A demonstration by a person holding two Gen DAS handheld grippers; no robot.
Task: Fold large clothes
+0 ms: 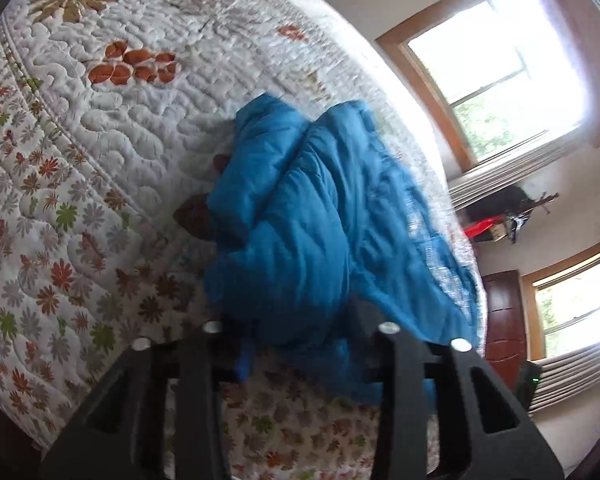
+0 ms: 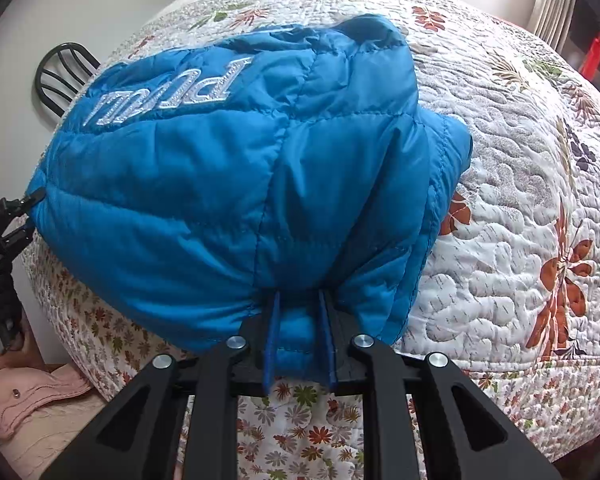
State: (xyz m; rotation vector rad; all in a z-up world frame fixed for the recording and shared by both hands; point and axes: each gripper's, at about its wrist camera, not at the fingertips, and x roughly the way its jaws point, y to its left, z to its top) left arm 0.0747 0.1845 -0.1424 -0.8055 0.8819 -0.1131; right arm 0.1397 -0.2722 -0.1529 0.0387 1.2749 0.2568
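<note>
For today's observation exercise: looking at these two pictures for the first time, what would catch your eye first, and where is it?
The bright blue puffy jacket stands out, bunched on the floral quilt near the bed's edge, pale lettering across its top. The right gripper pinches its lower hem between blue pads, and the left gripper bites into the jacket's other side. Sunlit windows glare beyond the bed.

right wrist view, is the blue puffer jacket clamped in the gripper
Yes, the right gripper has a fold of the blue puffer jacket pinched between its fingers.

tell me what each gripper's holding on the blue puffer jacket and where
Right gripper is clamped on a bunched edge of the blue puffer jacket. Left gripper is closed on another bunched part of its fabric.
</note>
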